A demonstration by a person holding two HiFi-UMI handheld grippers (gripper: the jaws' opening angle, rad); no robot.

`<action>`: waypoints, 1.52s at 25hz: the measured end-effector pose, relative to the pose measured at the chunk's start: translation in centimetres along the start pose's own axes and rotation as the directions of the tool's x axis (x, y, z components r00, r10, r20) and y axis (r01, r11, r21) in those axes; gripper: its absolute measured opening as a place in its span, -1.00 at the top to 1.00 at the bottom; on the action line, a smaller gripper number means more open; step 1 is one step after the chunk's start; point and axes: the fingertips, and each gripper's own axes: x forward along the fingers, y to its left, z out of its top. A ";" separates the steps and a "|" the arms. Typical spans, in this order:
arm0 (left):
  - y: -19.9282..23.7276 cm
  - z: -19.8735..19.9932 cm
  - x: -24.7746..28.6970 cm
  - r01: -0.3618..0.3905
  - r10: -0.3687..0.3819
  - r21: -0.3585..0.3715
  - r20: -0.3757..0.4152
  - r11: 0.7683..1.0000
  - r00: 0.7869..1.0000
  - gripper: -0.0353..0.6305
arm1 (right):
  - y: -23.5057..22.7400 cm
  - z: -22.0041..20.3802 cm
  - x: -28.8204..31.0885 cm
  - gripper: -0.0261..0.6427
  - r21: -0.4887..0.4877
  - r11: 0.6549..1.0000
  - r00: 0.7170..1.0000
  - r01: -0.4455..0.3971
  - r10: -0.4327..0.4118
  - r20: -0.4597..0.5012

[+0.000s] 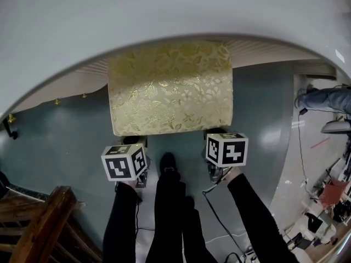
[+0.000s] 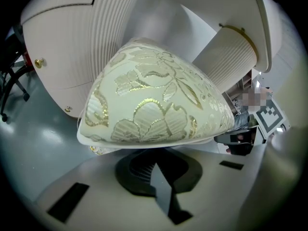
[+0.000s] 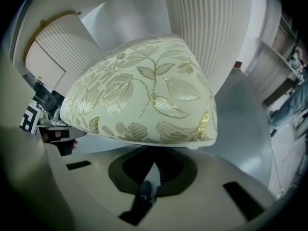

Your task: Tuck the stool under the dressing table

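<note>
The stool (image 1: 170, 86) has a cream cushion with a gold leaf pattern. Its far end lies beneath the curved white top of the dressing table (image 1: 109, 15); the near half sticks out over the grey floor. My left gripper (image 1: 131, 142) is at the cushion's near left corner and my right gripper (image 1: 216, 135) at its near right corner. In the left gripper view the cushion corner (image 2: 159, 100) fills the frame right above the left gripper (image 2: 154, 150). The right gripper view shows the cushion's other near corner (image 3: 144, 95) over the right gripper (image 3: 156, 150). Both look shut on the stool's edge, tips hidden.
Ribbed white drawer fronts (image 2: 62, 47) with brass knobs (image 1: 55, 101) flank the knee space. A dark wooden piece of furniture (image 1: 38, 223) stands at lower left. The person's legs and a shoe (image 1: 167, 163) are just behind the stool. Cables (image 1: 219, 218) trail on the floor; another person (image 1: 329, 97) is at right.
</note>
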 end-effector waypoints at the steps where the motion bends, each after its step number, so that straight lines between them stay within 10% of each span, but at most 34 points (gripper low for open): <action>1: 0.0 0.0 0.0 0.001 -0.001 0.000 -0.001 1.000 1.000 0.87 | 0.0 0.0 0.0 0.91 0.001 1.000 1.000 0.005 -0.005 -0.003; 38: -1.0 -3.0 -2.5 -0.059 0.058 0.071 0.022 0.996 0.998 0.87 | 2.5 -3.6 -1.7 0.91 0.016 0.993 0.990 -0.113 0.111 0.088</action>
